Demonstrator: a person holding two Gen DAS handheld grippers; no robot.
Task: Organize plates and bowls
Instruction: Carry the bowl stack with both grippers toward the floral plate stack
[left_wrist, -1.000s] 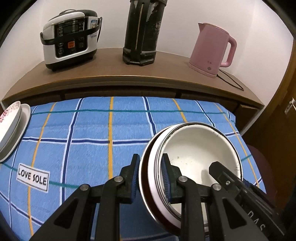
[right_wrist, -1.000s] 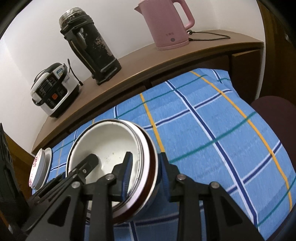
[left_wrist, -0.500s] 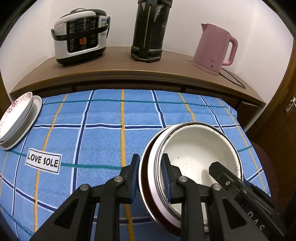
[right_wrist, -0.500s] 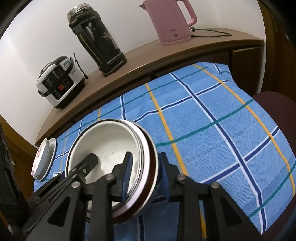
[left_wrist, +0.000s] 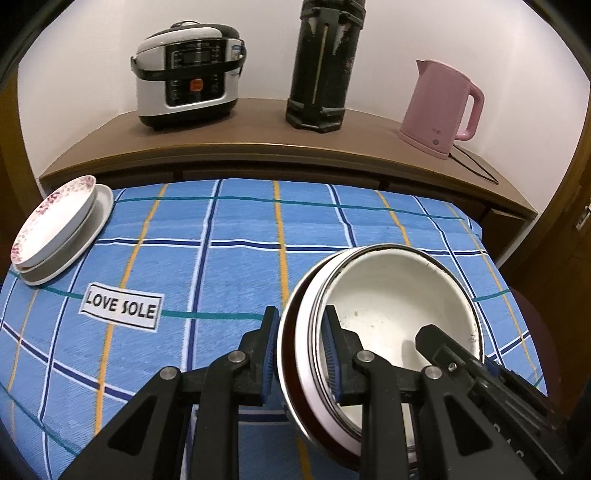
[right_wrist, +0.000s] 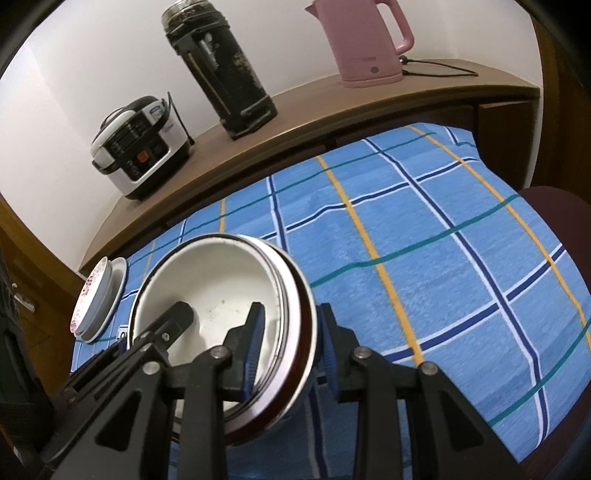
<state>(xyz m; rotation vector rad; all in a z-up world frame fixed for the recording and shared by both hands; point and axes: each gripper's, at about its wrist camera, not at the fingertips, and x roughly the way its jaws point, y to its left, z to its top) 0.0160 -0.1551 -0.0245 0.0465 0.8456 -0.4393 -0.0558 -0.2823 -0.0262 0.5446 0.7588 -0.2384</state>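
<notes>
A stack of nested bowls (left_wrist: 391, 314), white inside with a dark red outer rim, is held between both grippers above the blue checked cloth. My left gripper (left_wrist: 301, 354) is shut on the stack's left rim. My right gripper (right_wrist: 290, 345) is shut on the stack's right rim (right_wrist: 295, 295); its finger also shows inside the bowl in the left wrist view (left_wrist: 443, 343). A floral plate (left_wrist: 51, 218) rests on a white plate (left_wrist: 96, 218) at the cloth's far left, also in the right wrist view (right_wrist: 96, 295).
The table with the blue checked cloth (left_wrist: 240, 266) bears a "LOVE SOLE" label (left_wrist: 120, 306). A wooden shelf (left_wrist: 258, 140) behind holds a rice cooker (left_wrist: 188, 74), a black thermos (left_wrist: 321, 66) and a pink kettle (left_wrist: 439, 107). A dark red chair (right_wrist: 554, 206) stands at the right.
Both grippers have carried the bowl stack leftward across the cloth. The plates at the far left have come further into view.
</notes>
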